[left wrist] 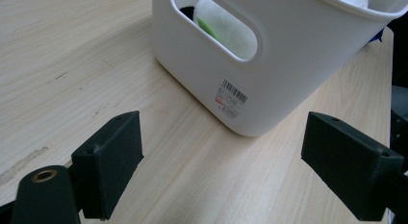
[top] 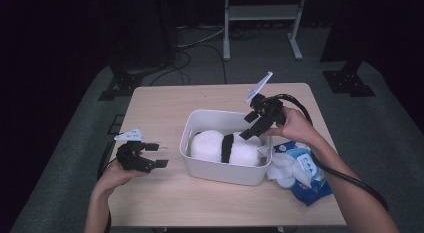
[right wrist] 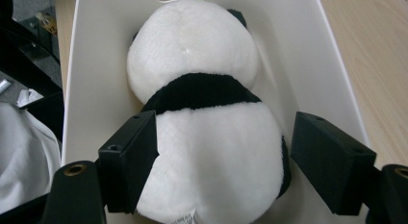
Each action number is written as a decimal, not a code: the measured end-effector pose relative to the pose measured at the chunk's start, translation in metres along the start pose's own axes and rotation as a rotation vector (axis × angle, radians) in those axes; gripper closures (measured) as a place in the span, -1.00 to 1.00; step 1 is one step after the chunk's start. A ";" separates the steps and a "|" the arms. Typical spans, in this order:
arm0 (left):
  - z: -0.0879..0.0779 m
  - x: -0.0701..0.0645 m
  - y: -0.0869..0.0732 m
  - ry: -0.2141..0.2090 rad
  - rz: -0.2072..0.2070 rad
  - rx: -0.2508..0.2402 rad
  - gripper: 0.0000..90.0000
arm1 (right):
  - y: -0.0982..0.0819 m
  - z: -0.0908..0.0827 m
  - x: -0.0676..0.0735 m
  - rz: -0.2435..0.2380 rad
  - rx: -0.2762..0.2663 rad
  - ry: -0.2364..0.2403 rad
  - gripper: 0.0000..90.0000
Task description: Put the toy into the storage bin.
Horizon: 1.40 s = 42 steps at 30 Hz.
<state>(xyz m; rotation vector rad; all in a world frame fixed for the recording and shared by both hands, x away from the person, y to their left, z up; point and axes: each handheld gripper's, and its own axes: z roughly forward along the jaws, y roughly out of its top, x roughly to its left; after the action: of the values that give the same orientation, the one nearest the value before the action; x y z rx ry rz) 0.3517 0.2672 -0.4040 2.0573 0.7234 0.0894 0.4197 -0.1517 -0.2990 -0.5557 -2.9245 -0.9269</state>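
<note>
pale woodgrain table [top: 165,193] | smooth white plastic bin [top: 220,170] | fluffy panda plush [right wrist: 207,113] | both claws apart

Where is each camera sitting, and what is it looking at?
High view: sits above the person's side, looking forward and down at the table; both forearms, left tongs and right tongs show.
Left gripper view: rides the left tongs, looking over the tabletop at the white bin; its two black jaws stand open.
Right gripper view: rides the right tongs, looking down into the bin at the plush panda; its jaws stand apart.
Shared: all views show the bin and panda.
</note>
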 end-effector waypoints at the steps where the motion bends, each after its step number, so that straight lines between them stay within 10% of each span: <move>1: 0.000 0.000 0.000 -0.001 0.003 0.003 -0.71 | -0.001 -0.002 -0.001 0.002 -0.006 0.001 -0.47; 42: -0.001 -0.003 -0.003 0.011 -0.005 0.016 -0.71 | -0.066 -0.040 -0.003 0.113 -0.108 -0.039 -0.48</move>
<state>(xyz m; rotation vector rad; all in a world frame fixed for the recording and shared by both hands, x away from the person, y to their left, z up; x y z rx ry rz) 0.3472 0.2673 -0.4058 2.0721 0.7383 0.0926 0.3964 -0.2249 -0.3029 -0.7444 -2.8545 -1.0770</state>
